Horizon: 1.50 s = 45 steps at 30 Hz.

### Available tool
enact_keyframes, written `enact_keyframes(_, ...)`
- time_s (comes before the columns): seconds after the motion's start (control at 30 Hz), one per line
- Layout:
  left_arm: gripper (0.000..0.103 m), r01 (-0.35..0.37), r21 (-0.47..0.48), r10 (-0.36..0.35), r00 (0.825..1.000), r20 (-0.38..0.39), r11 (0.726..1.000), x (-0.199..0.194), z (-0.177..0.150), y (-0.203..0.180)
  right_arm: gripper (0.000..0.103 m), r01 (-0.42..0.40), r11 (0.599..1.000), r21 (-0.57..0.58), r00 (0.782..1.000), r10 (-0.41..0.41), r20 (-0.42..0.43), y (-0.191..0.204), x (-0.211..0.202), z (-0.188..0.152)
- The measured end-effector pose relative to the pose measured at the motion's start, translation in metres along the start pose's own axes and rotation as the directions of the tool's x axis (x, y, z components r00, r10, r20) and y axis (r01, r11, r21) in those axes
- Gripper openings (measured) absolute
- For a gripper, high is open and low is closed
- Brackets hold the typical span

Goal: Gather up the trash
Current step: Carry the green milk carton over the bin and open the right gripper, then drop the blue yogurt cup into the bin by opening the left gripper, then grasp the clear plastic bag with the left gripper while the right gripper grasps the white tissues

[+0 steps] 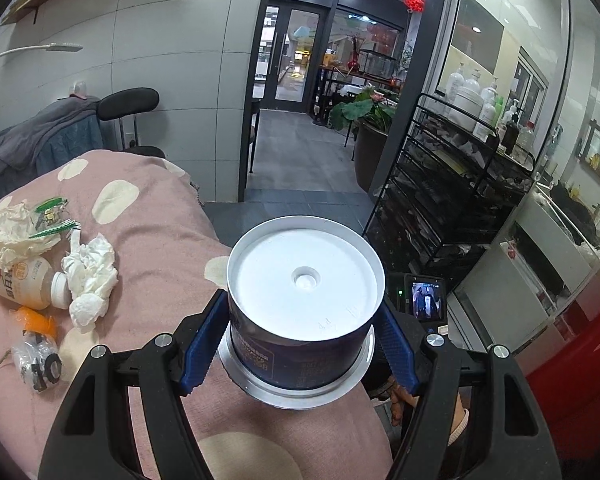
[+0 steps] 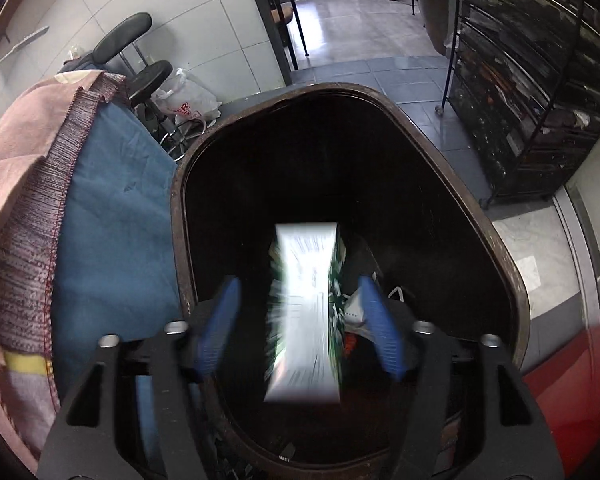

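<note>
My left gripper (image 1: 300,344) clamps a round can (image 1: 302,304) over the pink blanket (image 1: 160,216). My right gripper (image 2: 300,332) is spread apart above the dark bin (image 2: 500,248), and a blurred white carton (image 2: 304,312) sits loose between the jaws.

pink blanket (image 1: 148,240), tissues (image 1: 90,276), bottle (image 1: 24,280)

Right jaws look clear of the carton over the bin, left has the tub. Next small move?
Probably swing the left gripper over to the bin and drop the tub in. The right gripper stands open, its blurred carton apparently already falling. Tissue and a bottle are left on the pink blanket.
</note>
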<state>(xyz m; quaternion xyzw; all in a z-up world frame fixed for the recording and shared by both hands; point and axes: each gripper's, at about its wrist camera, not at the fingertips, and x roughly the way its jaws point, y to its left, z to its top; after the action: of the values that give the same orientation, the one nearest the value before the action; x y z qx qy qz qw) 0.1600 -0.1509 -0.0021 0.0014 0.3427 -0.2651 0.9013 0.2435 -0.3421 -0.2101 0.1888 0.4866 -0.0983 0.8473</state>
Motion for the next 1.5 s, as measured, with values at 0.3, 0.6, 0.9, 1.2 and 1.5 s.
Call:
enact_keyframes(0.3,0.07,0.066,0.038,-0.063,0.995,-0.074,0.997,0.031,0.005,-0.031,0.075,0.051,0.998,-0.043,0.992,-0.046,0.119,-0.002,-0.051,-0.031)
enact_keyframes(0.6,0.07,0.115,0.088,-0.097,0.977,-0.19,0.989,0.075,0.0,-0.066,0.079,0.116,0.993,-0.001,0.965,-0.112,0.239,-0.031,-0.111,-0.068)
enact_keyframes(0.9,0.07,0.128,0.092,-0.093,0.944,-0.316,0.988,0.112,-0.011,-0.078,0.08,0.133,0.991,0.024,0.949,-0.134,0.285,-0.044,-0.14,-0.09)
enact_keyframes(1.2,0.077,0.146,0.096,-0.095,0.908,-0.407,0.985,0.139,-0.022,-0.085,0.082,0.126,0.992,0.024,0.94,-0.127,0.317,-0.044,-0.151,-0.094)
enact_keyframes(1.5,0.092,0.139,0.106,-0.09,0.923,-0.373,0.985,0.133,-0.022,-0.082,0.082,0.121,0.992,0.024,0.938,-0.123,0.324,-0.041,-0.157,-0.097)
